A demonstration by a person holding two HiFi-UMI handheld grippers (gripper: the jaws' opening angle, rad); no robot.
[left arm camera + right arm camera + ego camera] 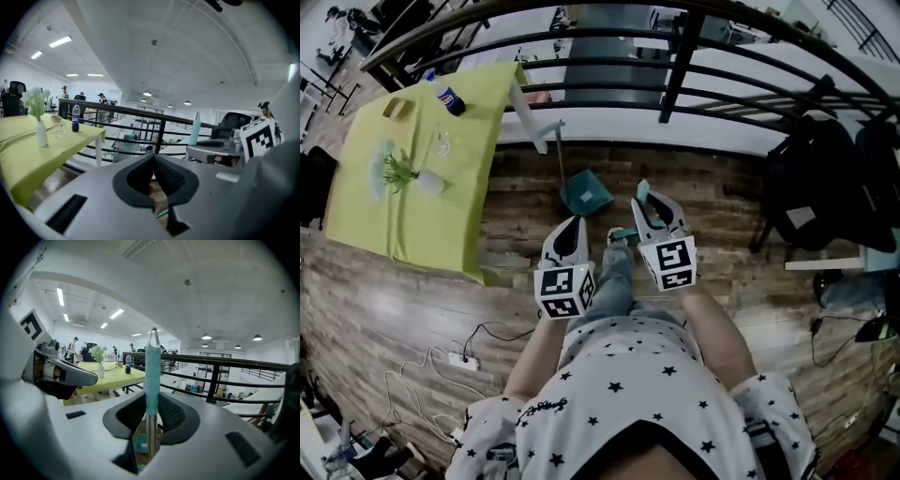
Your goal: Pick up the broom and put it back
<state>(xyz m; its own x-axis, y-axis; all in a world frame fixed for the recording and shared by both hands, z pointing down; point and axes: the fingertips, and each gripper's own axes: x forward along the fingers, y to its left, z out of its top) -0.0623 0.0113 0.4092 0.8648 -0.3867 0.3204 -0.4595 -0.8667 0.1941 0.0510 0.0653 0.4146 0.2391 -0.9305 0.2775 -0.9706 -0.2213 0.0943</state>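
broom in carry, seen along the jaws that hold it. the right gripper has its two pads closed part-way onto the handle, one on each side, about where the teal sleeve meets the bare metal pole. the sleeve rises upright above the jaws and the pole drops out of sight below them. the left gripper is closed pad to pad with nothing between. the dustpan stands on the wood floor ahead of both grippers, its thin handle upright. the broom is on the near side of the dustpan, a little to its right, and apart from it. step in hand, as judged: bring the broom to stand beside the dustpan. to do it well, hold the handle vertical so the low end does not swing, approach the dustpan from its right without knocking its handle, and loosen the pads only once the broom bears on the floor.
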